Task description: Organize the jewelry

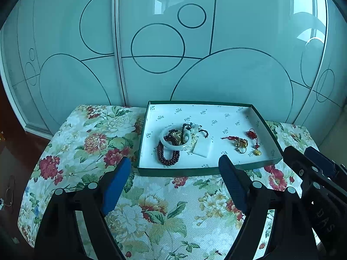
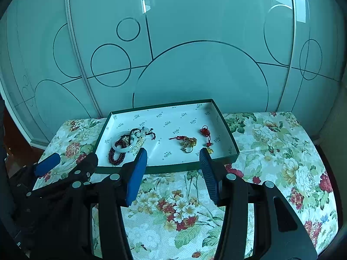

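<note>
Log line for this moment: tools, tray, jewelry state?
left tool: open, empty | right tool: open, empty | tray: on floral cloth | bangle: on bead pile, tray left | red charms: tray right, apart

Two wrist fisheyes, both angled down and fwd over floral cloth toward green tray w/ glass doors behind. Left cam sits left of right gripper, seen at its right edge; right cam catches left gripper at its left edge. Both near the tray; shared: tray, cloth, doors.
</note>
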### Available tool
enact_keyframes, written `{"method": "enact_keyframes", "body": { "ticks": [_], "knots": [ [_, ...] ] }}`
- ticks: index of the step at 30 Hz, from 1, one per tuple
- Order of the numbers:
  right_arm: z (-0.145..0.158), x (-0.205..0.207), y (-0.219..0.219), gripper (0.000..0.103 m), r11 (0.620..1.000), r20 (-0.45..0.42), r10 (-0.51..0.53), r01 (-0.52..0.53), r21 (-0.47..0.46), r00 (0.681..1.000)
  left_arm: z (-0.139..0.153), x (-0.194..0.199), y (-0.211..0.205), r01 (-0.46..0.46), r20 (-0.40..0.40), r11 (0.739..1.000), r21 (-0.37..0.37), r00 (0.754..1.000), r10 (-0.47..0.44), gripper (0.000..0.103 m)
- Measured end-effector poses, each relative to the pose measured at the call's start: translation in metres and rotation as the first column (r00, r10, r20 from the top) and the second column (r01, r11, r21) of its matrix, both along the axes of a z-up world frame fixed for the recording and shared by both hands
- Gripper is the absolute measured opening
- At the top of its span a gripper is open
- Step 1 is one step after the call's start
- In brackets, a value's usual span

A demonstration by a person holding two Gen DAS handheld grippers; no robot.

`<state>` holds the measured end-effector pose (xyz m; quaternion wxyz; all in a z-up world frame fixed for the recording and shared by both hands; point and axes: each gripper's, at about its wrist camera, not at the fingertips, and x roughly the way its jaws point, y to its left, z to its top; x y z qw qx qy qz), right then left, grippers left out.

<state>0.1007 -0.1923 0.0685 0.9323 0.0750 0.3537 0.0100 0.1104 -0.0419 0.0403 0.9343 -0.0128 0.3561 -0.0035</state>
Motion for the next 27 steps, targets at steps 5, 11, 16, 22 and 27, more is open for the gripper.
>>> {"method": "enact_keyframes", "body": {
  "ticks": [5,11,16,22,27],
  "knots": [
    [0.0,0.0,-0.002,0.05,1.0,-0.003,-0.001,0.001,0.001,1.0,0.002,-0.001,0.0,0.004,0.022,1.0,-0.008,1.0,-0.004,0.083],
    [-0.001,0.001,-0.004,0.05,1.0,-0.005,-0.003,0.003,0.002,1.0,0.001,0.0,0.003,-0.001,0.028,1.0,-0.013,1.0,0.002,0.087],
    [-0.003,0.001,-0.003,0.05,1.0,-0.009,-0.002,0.002,0.002,1.0,-0.005,0.003,0.003,0.011,0.004,1.0,-0.003,1.0,-0.011,0.087],
    [-0.005,0.002,-0.006,0.05,1.0,-0.01,-0.011,0.011,0.001,1.0,-0.01,0.005,0.005,0.003,-0.008,1.0,-0.001,1.0,-0.003,0.087],
    [-0.01,0.005,-0.014,0.053,1.0,-0.019,-0.028,0.028,-0.001,0.999,-0.015,0.01,0.007,-0.003,-0.025,1.0,0.014,1.0,0.003,0.087]
  ]
}}
